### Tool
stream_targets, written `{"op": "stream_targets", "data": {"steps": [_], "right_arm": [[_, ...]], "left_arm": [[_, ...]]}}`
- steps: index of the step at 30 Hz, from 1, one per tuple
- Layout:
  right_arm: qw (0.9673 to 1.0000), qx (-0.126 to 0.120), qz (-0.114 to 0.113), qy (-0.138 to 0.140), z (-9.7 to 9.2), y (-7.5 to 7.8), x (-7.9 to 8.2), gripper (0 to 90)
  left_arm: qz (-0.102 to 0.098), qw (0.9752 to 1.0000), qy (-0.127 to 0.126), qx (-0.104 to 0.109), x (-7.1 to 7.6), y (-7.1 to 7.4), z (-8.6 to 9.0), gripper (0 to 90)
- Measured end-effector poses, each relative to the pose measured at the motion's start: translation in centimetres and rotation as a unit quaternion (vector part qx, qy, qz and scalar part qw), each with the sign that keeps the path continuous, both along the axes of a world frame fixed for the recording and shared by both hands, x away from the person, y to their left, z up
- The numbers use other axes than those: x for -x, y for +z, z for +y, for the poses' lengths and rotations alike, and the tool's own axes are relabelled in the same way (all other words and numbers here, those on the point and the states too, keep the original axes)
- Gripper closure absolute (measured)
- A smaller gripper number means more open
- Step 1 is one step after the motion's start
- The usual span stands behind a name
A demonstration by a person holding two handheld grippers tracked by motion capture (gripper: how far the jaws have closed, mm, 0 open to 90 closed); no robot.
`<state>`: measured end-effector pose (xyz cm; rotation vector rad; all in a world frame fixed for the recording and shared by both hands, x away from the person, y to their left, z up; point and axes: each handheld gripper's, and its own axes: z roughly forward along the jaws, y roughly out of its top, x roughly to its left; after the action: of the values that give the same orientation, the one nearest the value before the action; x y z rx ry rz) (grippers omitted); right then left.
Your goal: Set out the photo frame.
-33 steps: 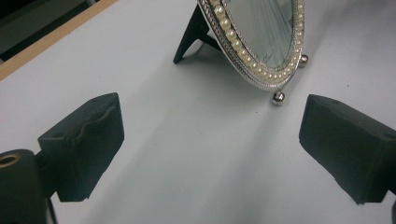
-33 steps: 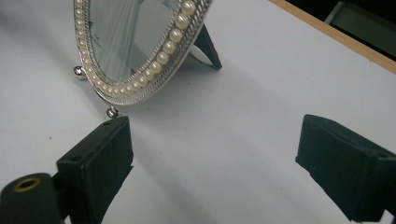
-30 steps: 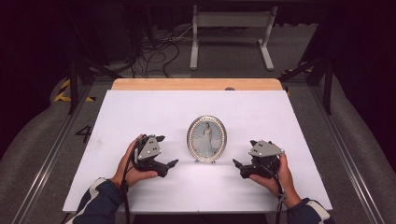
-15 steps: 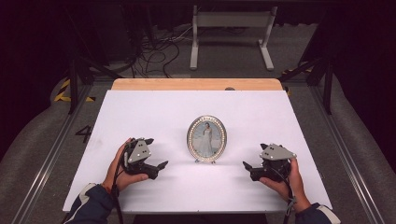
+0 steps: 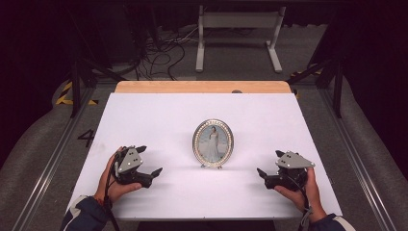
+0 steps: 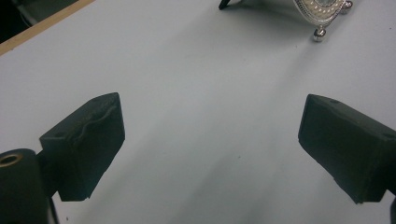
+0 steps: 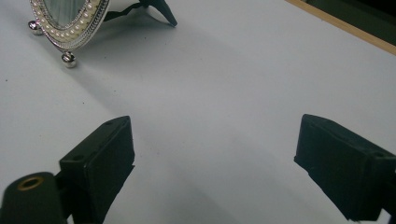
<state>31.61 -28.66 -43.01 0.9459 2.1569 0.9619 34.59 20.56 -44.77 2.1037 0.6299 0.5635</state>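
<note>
One broad white bench [image 5: 159, 120] with a pale wooden strip along its far edge carries everything here. Near its middle stands the small oval silver picture frame [image 5: 213, 143], upright on little ball feet and rimmed with pearl-like beads, showing a figure in a long pale dress; the picture is too small to make out further. In the left gripper view the oval silver picture frame [image 6: 327, 7] is cut off at the top edge, with just its lower rim and one ball foot showing; in the right gripper view the frame [image 7: 70, 21] is likewise cropped, its black back strut poking out behind.

The left gripper [image 5: 149, 162] rests low over the bench well to the left of the frame, jaws spread wide with nothing between them but bare bench surface. The right gripper [image 5: 270, 164] sits well to the frame's right, jaws equally wide apart and holding nothing. Both point inward toward the frame, neither touching it.

On the floor beside the bench's left edge, a painted "4" [image 5: 86, 138] can be read.
</note>
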Motion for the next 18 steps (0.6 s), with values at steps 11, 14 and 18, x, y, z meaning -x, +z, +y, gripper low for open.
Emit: {"op": "stream_targets", "data": {"steps": [11,14,18], "right_arm": [[0.9999,-0.004,-0.003,-0.012,-1.3,-0.3,0.5,11.3],[0.9998,-0.009,-0.005,-0.015,-1.7,-0.3,0.7,11.3],[0.9998,-0.009,-0.005,-0.018,-2.1,-0.4,0.9,11.1]], "left_arm": [[0.0,0.9999,0.015,-0.001,0.8,-0.2,1.9,7.8],[-0.002,0.9997,0.024,-0.003,1.0,-0.2,2.4,8.0],[-0.001,0.9996,0.03,-0.002,1.4,-0.3,3.1,8.0]]}}
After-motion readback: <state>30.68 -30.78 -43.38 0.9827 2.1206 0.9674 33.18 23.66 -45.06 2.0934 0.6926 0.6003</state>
